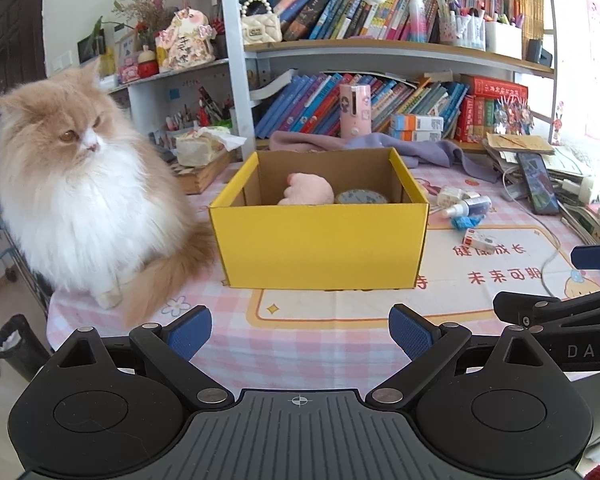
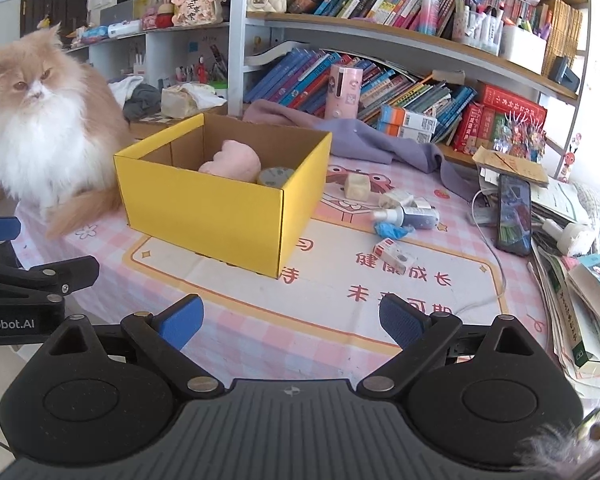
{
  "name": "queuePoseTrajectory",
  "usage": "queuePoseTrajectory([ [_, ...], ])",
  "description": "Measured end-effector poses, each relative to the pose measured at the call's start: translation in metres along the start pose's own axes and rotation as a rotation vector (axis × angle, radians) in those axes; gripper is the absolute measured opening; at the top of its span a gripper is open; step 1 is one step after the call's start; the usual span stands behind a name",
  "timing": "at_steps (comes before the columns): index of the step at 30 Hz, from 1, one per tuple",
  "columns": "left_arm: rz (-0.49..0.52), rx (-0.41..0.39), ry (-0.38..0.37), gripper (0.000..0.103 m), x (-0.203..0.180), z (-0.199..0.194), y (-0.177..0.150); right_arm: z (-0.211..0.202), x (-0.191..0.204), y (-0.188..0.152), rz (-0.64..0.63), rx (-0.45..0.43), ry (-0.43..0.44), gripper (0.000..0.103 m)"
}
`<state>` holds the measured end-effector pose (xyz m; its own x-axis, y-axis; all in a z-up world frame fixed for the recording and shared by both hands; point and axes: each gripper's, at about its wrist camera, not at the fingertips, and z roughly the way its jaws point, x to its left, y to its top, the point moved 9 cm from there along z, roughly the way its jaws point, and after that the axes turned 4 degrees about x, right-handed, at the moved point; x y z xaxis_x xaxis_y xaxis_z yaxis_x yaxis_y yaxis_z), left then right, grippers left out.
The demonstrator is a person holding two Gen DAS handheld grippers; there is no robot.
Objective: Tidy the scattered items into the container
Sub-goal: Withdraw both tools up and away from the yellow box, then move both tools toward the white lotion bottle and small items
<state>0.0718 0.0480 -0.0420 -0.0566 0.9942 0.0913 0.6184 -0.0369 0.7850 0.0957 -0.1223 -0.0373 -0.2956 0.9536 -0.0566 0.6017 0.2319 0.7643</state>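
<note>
Sitting in the middle of the frame, the yellow box [image 1: 320,240] holds a pink plush toy [image 1: 310,189] and a tape roll [image 1: 361,197]. Both the left gripper [image 1: 300,334] and the right gripper [image 2: 290,324] are wide open, holding nothing. Small bottles [image 2: 410,215] lie right of the box (a fluffy cat [image 1: 80,200] watches at the left).

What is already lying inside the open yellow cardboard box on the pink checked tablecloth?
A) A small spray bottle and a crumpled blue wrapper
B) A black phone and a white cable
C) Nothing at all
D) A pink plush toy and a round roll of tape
D: the right wrist view shows the pink plush toy and the round roll of tape inside the yellow cardboard box; the small spray bottle lies outside on the tablecloth.
</note>
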Motion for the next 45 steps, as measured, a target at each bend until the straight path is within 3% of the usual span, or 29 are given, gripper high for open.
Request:
queuePoseTrajectory([
  [16,0.023,0.035,-0.024,0.097,-0.021,0.009,0.002,0.002,-0.019,-0.005,0.017,0.014,-0.008,0.095],
  [25,0.069,0.041,-0.075,0.097,-0.044,0.012,0.002,0.000,-0.038,-0.013,0.054,0.029,-0.049,0.095],
  [32,0.091,0.039,-0.103,0.097,-0.060,0.014,0.003,0.002,-0.053,-0.018,0.082,0.041,-0.056,0.081],
  [45,0.131,0.042,-0.142,0.097,-0.089,0.024,0.011,0.009,-0.077,-0.020,0.103,0.055,-0.060,0.080],
])
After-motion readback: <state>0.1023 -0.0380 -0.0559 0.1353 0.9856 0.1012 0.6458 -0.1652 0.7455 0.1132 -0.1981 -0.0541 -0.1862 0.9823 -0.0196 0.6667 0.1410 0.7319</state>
